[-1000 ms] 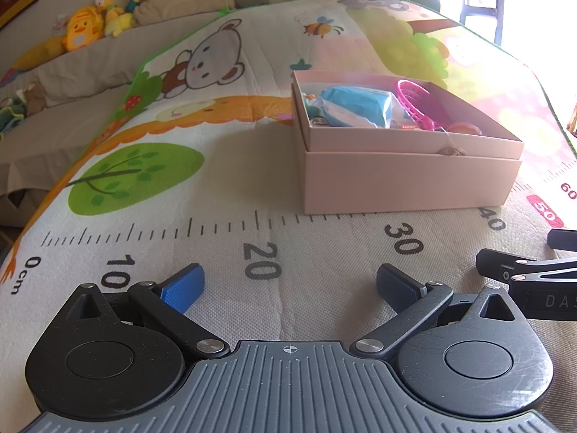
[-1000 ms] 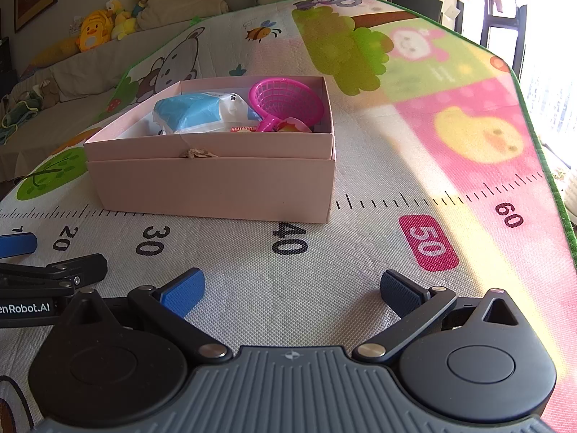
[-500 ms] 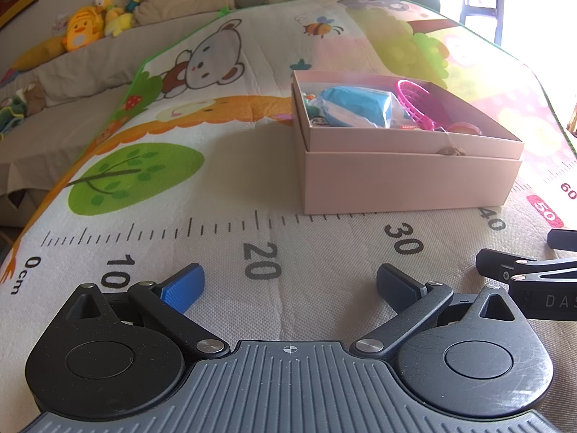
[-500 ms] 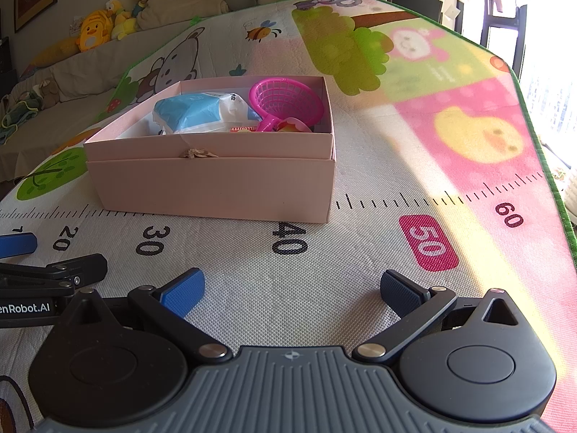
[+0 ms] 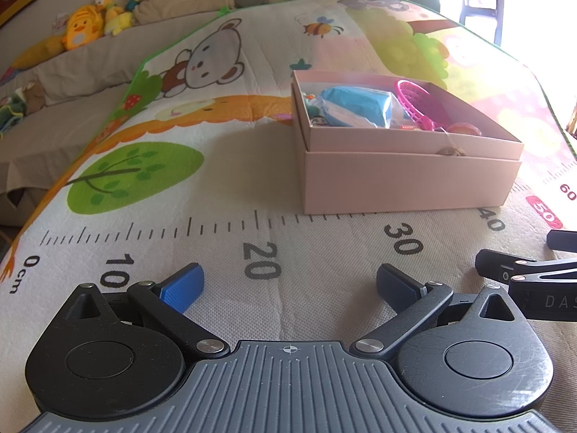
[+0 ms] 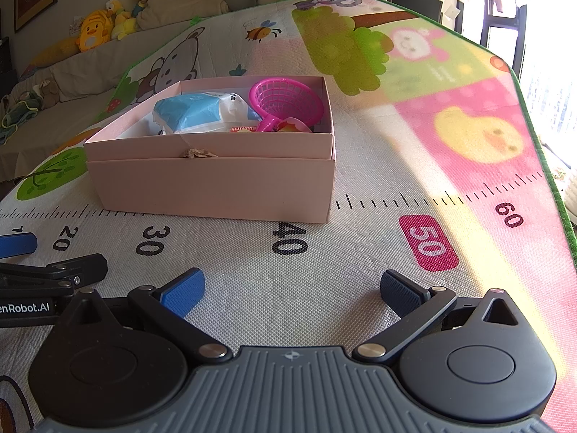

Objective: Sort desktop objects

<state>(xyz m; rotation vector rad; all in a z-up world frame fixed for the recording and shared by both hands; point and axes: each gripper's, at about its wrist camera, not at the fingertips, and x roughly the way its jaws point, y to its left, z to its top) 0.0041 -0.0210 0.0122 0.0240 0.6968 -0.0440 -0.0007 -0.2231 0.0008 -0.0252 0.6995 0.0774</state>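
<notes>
A pale pink cardboard box stands on the cartoon play mat. Inside it lie a blue and white soft pack, a magenta toy net and a small orange item. My left gripper rests low on the mat near the 20 mark, open, nothing between its fingers. My right gripper rests near the 40 mark, also open and empty. Each gripper's tip shows at the edge of the other's view. The box lies well ahead of both.
The mat carries a printed ruler and ends in a green edge at the right. Behind it runs a grey sofa with plush toys and cushions. Bright window light floods the far right.
</notes>
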